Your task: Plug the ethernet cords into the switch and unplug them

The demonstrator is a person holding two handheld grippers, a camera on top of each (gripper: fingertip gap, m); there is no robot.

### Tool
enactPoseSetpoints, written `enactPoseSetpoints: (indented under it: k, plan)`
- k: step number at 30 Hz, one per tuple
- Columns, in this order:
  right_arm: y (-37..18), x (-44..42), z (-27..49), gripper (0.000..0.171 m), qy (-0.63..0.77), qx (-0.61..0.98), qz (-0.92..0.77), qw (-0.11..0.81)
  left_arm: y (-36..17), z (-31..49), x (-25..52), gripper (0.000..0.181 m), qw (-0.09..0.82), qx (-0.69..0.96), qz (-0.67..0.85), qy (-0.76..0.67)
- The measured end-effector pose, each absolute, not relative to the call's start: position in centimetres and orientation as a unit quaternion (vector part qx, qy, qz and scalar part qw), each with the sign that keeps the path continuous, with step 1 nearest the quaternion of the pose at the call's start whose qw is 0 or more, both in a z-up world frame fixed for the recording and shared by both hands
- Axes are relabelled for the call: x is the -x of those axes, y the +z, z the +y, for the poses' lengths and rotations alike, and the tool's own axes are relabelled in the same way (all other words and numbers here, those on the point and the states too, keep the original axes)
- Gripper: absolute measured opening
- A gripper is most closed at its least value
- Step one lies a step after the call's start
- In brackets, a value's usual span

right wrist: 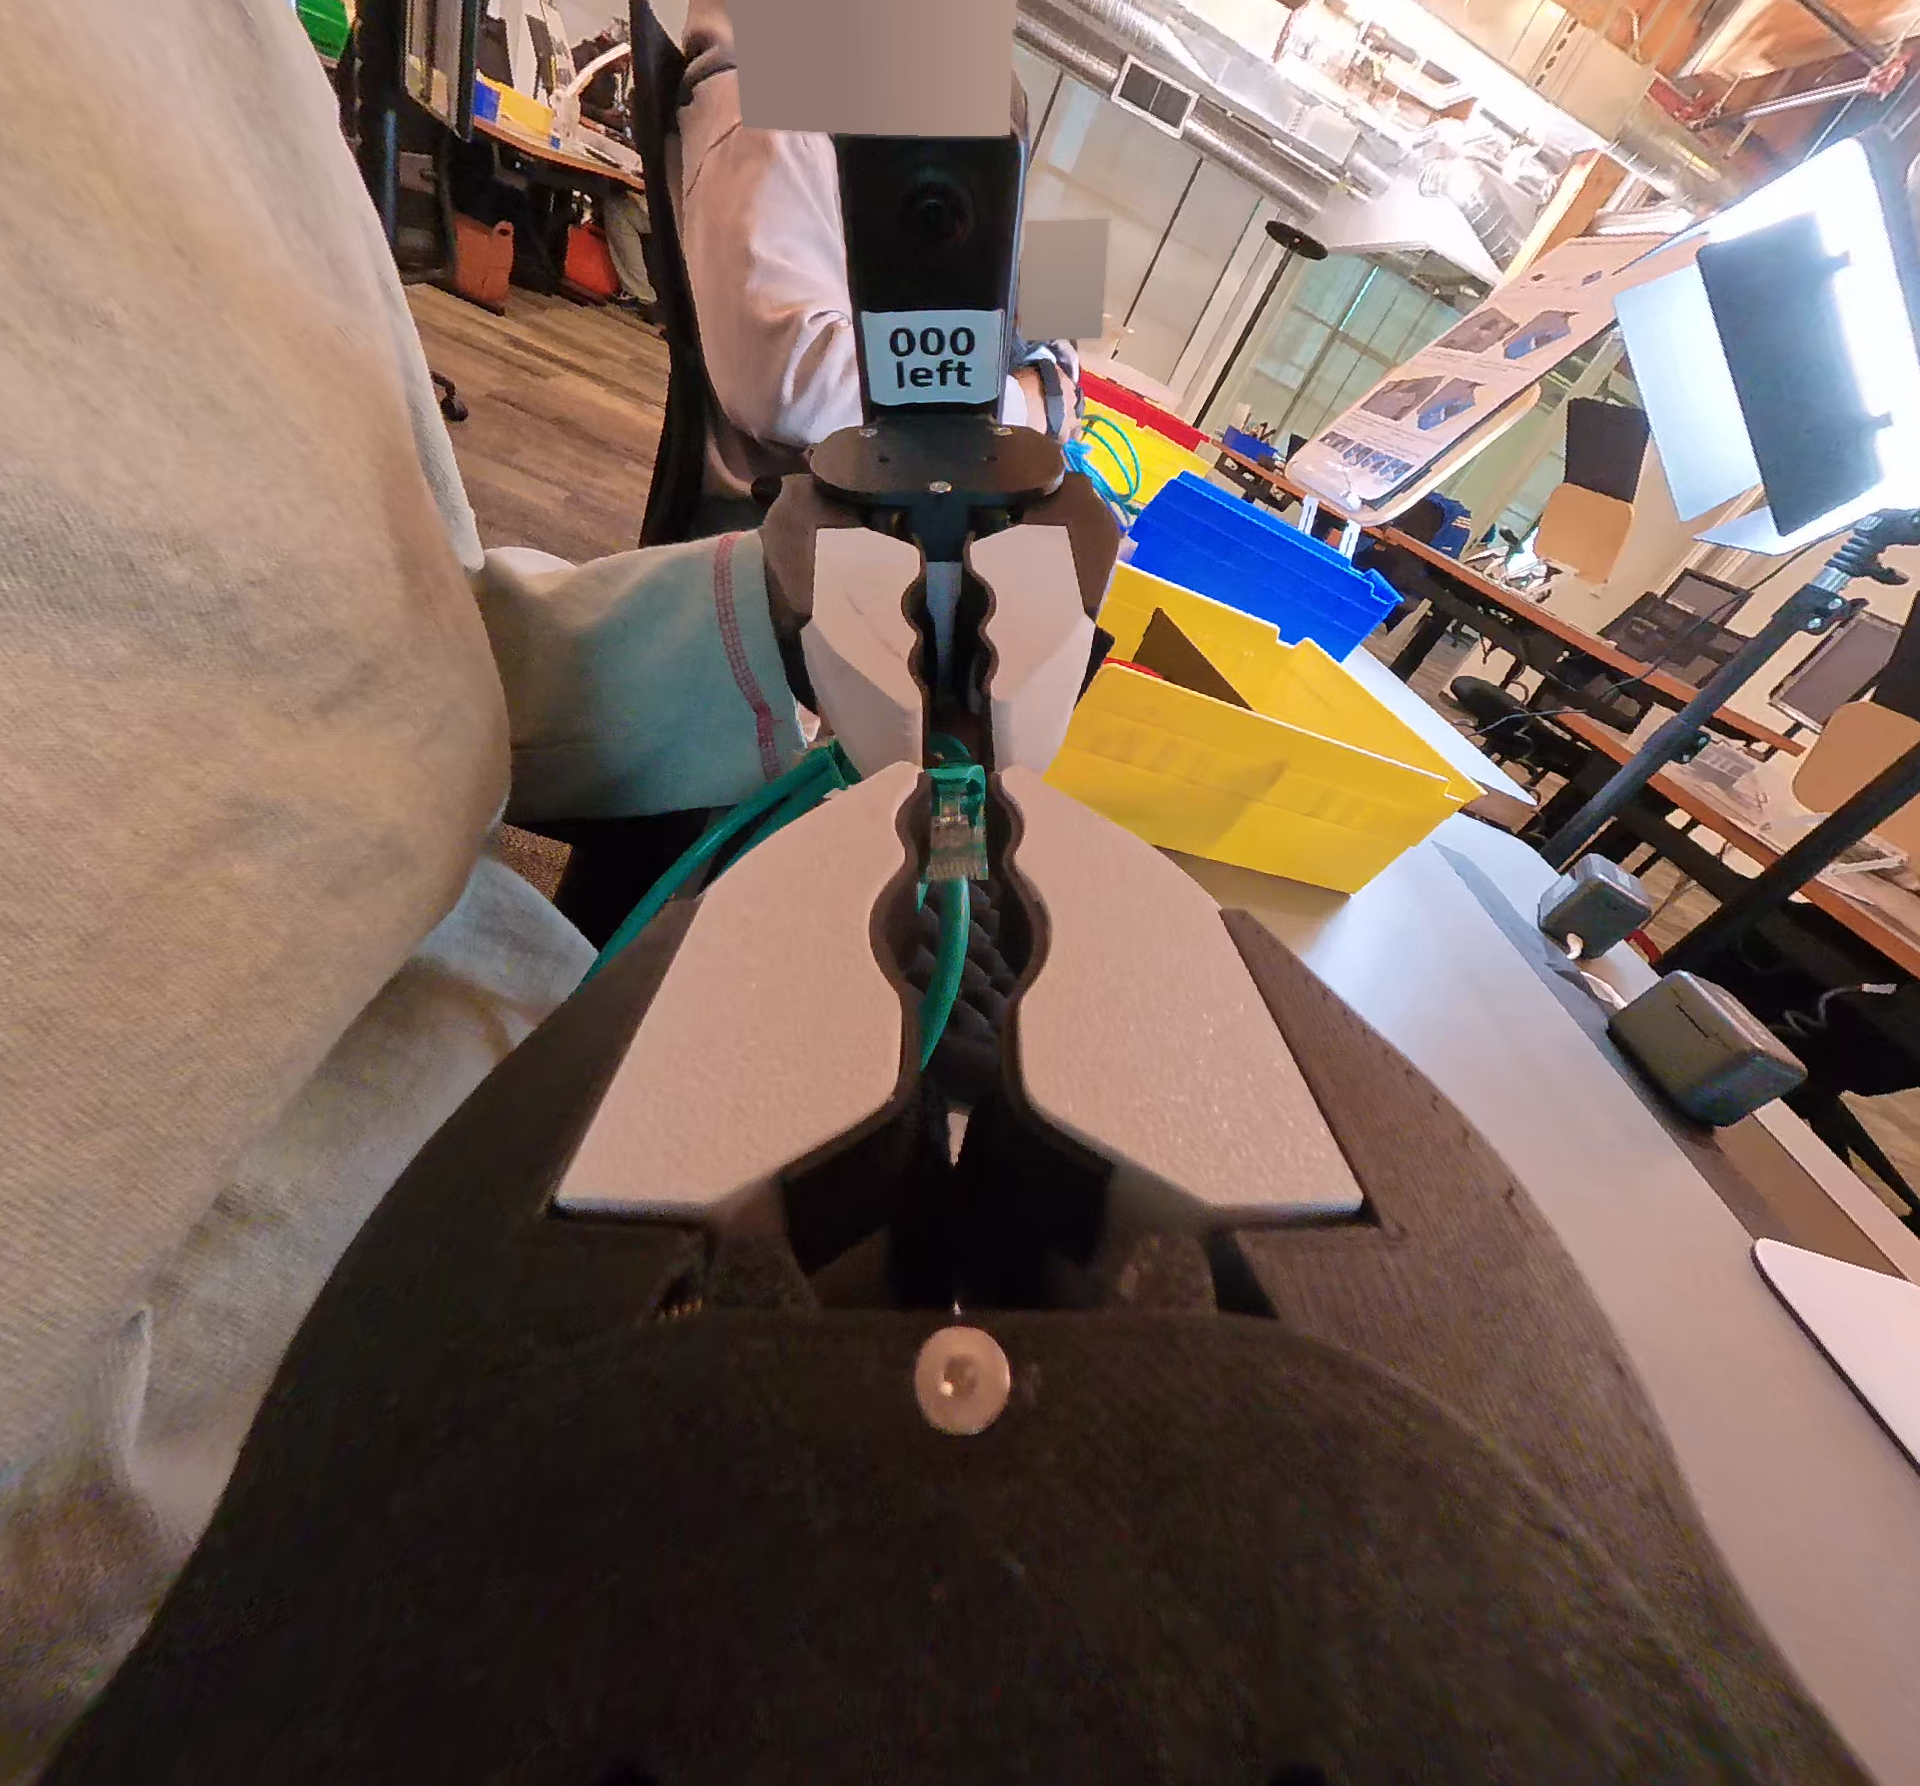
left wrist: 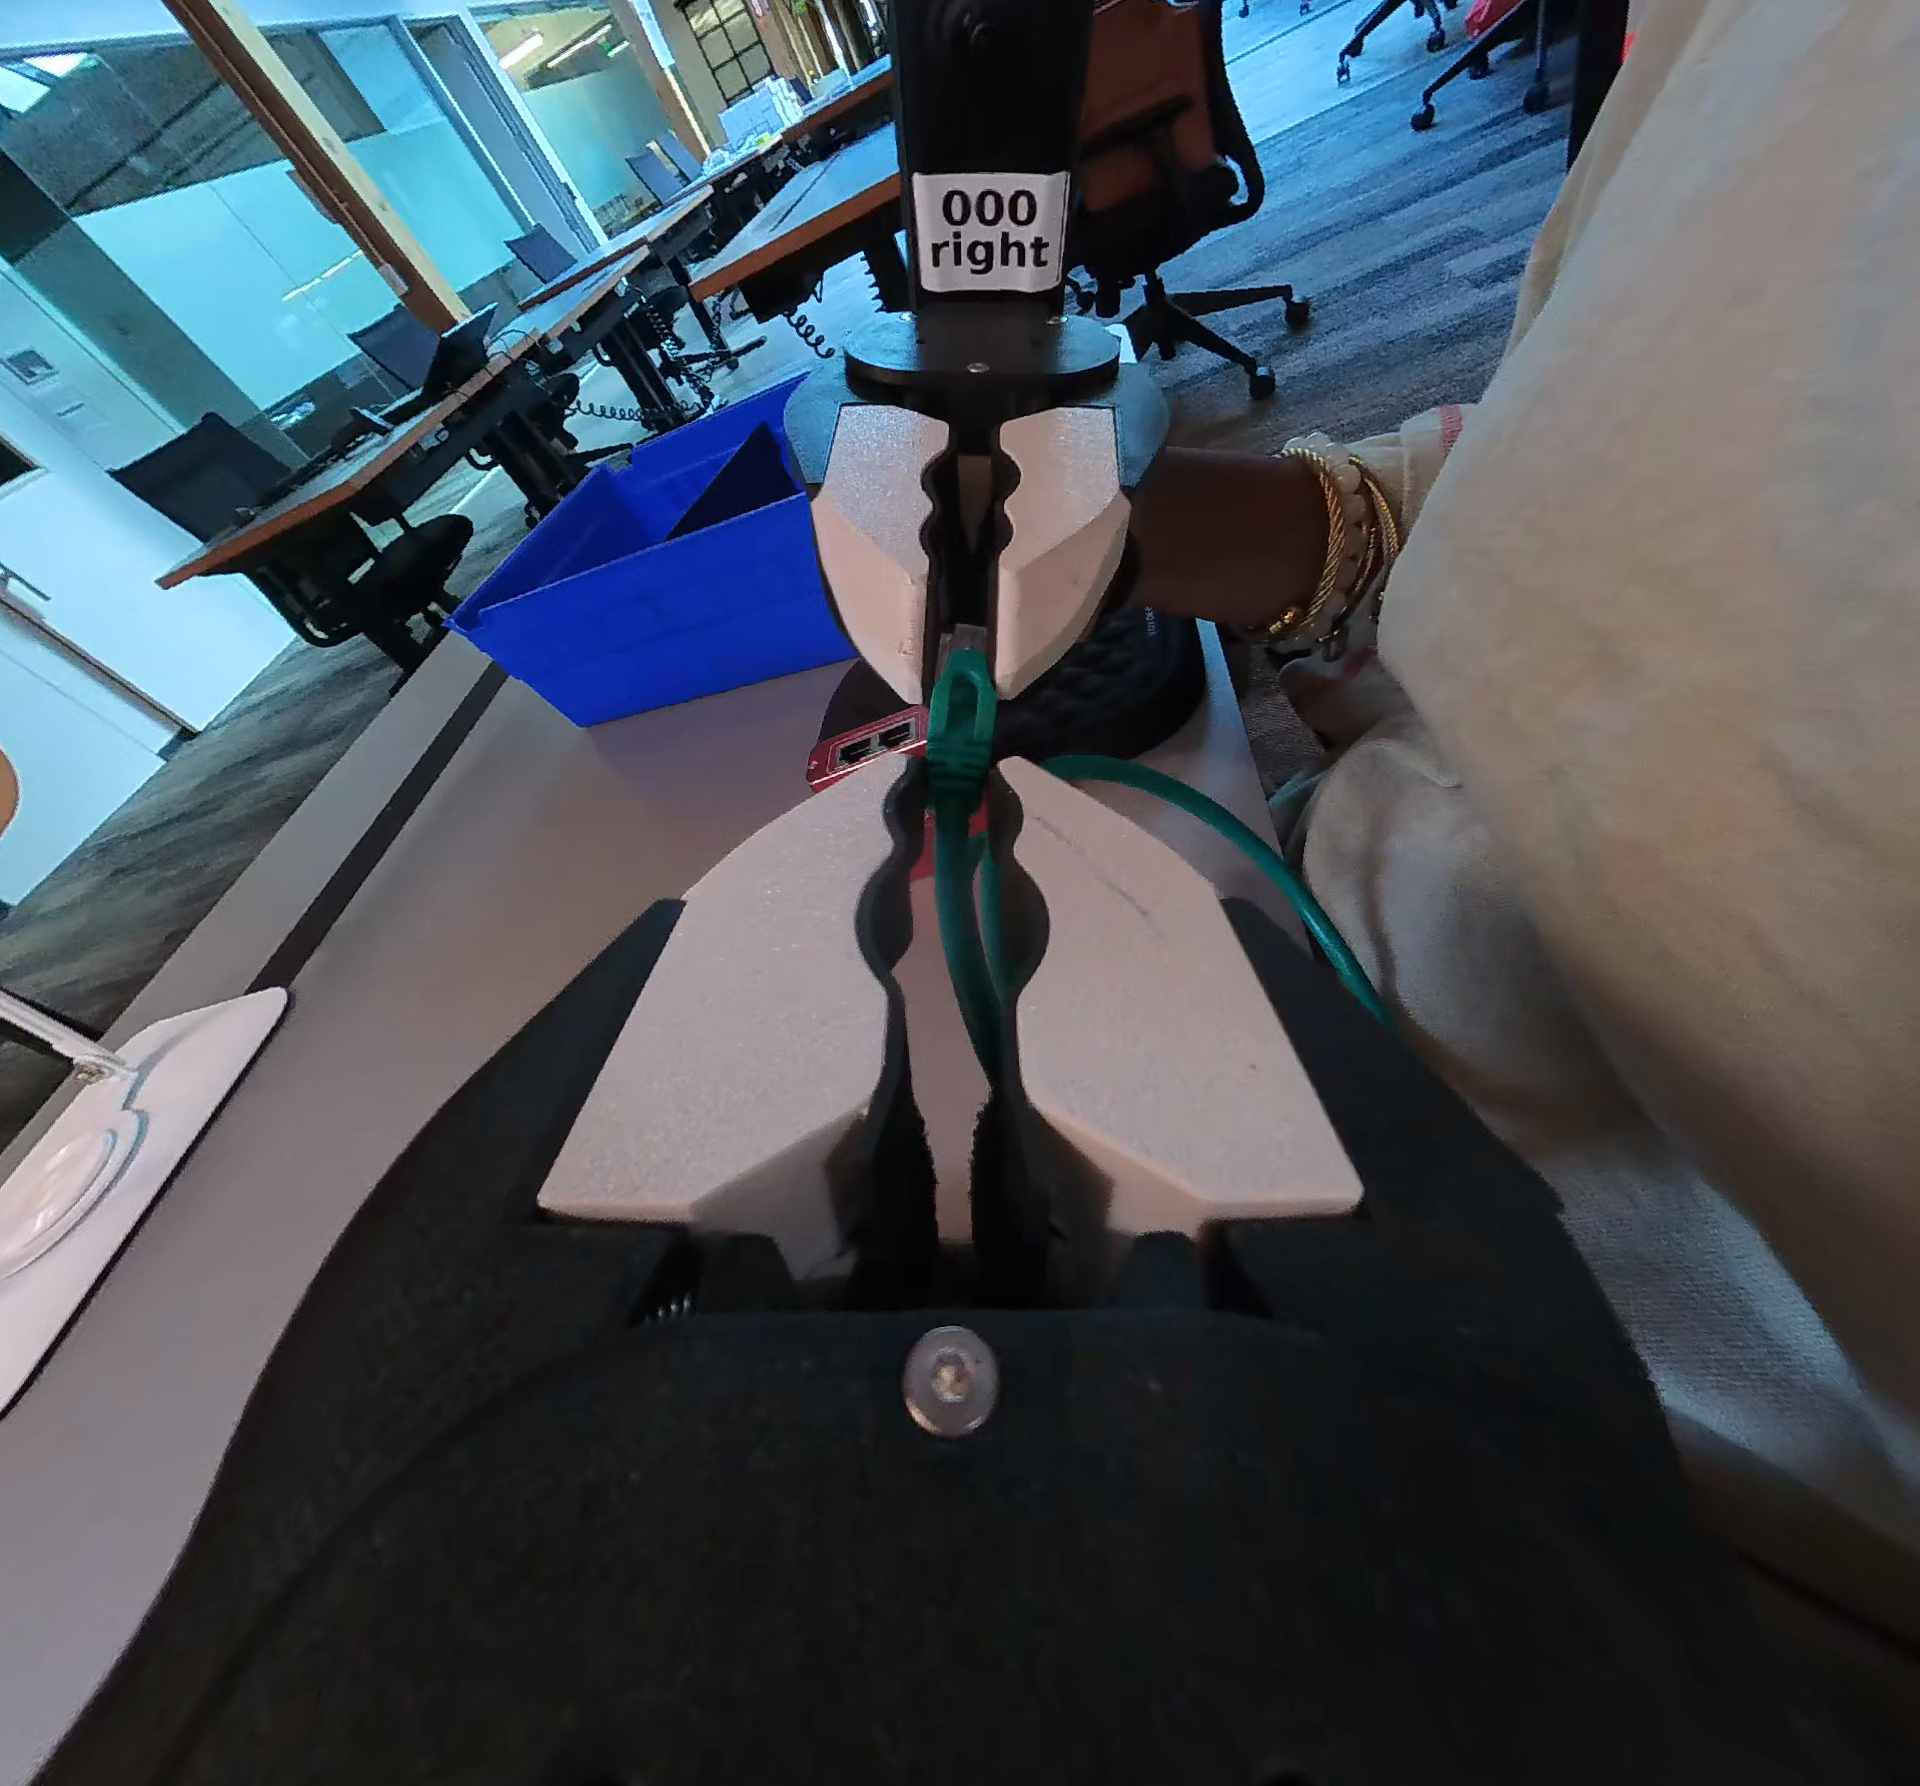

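A green ethernet cord [left wrist: 961,718] is held between both grippers above the grey table [left wrist: 644,863]. My left gripper [left wrist: 951,780] is shut on the cord just behind the plug's boot. My right gripper [left wrist: 958,671] faces it tip to tip and pinches the plug end. In the right wrist view the clear plug [right wrist: 956,832] sits between my right gripper's [right wrist: 958,780] fingers and points at the camera, with my left gripper [right wrist: 956,744] just beyond. The small red switch [left wrist: 868,749] lies on the table just left of the plug, with empty ports showing. The cord loops off toward the person.
A blue bin [left wrist: 644,614] stands behind the switch and a black round pad [left wrist: 1112,687] lies under the right gripper. Yellow bins [right wrist: 1247,780] and blue bins [right wrist: 1257,562] sit beyond the left gripper. Grey adapters [right wrist: 1704,1061] lie at the table edge. A white pad [left wrist: 104,1165] lies near left. The person's cream sleeve [left wrist: 1610,801] is close. My left and right fingertips are right by each other.
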State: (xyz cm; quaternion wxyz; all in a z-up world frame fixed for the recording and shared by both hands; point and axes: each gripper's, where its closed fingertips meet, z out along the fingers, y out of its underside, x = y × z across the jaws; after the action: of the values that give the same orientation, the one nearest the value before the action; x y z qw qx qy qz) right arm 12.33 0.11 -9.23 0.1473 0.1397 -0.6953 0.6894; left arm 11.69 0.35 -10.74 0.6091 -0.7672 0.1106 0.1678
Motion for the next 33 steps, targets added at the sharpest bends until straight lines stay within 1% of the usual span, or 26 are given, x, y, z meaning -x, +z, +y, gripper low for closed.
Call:
enactPoseSetpoints:
  k: [7,11,12,14,17,18,20,21,22,25,28,30,33]
  plan:
    - [-9.4,-12.5,0.3,0.010,0.686,-0.143,-0.699,0.144,-10.9,0.5,-11.9,0.011,0.612,0.766,0.115,0.158]
    - [-8.3,-12.1,1.3,0.011,0.685,-0.140,-0.690,0.188,-10.8,0.3,-11.3,0.011,0.596,0.785,0.078,0.152]
    - [-7.7,-11.8,2.2,0.021,0.688,-0.133,-0.685,0.202,-10.9,-0.2,-10.9,0.011,0.581,0.796,0.064,0.160]
    - [-7.6,-10.7,4.5,0.029,0.665,-0.104,-0.703,0.228,-10.8,-1.6,-10.5,0.011,0.554,0.813,0.038,0.178]
    - [-10.6,-8.1,8.4,0.046,0.575,-0.044,-0.779,0.244,-9.8,-3.9,-10.5,0.011,0.534,0.821,0.008,0.204]
    - [-12.2,-7.4,9.6,0.056,0.543,-0.019,-0.807,0.232,-9.4,-4.5,-10.6,0.011,0.532,0.821,0.004,0.207]
    - [-15.1,-6.7,11.2,0.083,0.498,0.020,-0.848,0.182,-9.3,-5.3,-10.7,0.011,0.523,0.824,0.002,0.216]
    - [-16.2,-6.5,11.4,0.092,0.488,0.029,-0.857,0.163,-9.4,-5.5,-10.6,0.011,0.519,0.826,0.002,0.220]
    - [-16.9,-6.1,11.4,0.098,0.483,0.033,-0.862,0.151,-9.6,-5.5,-10.5,0.011,0.519,0.827,0.000,0.219]
    - [-18.3,-6.0,10.8,0.106,0.439,0.025,-0.890,0.118,-10.0,-5.0,-10.3,0.011,0.522,0.828,-0.003,0.203]
    - [-18.7,-6.0,10.5,0.110,0.337,0.008,-0.937,0.094,-10.6,-4.4,-10.2,0.011,0.518,0.833,-0.001,0.196]
    - [-18.9,-5.7,10.1,0.108,0.266,-0.006,-0.961,0.076,-10.7,-4.3,-10.0,0.011,0.521,0.831,-0.003,0.194]
    - [-20.6,-5.6,10.6,0.104,0.141,-0.023,-0.989,0.032,-10.7,-4.5,-9.8,0.011,0.520,0.830,-0.006,0.199]
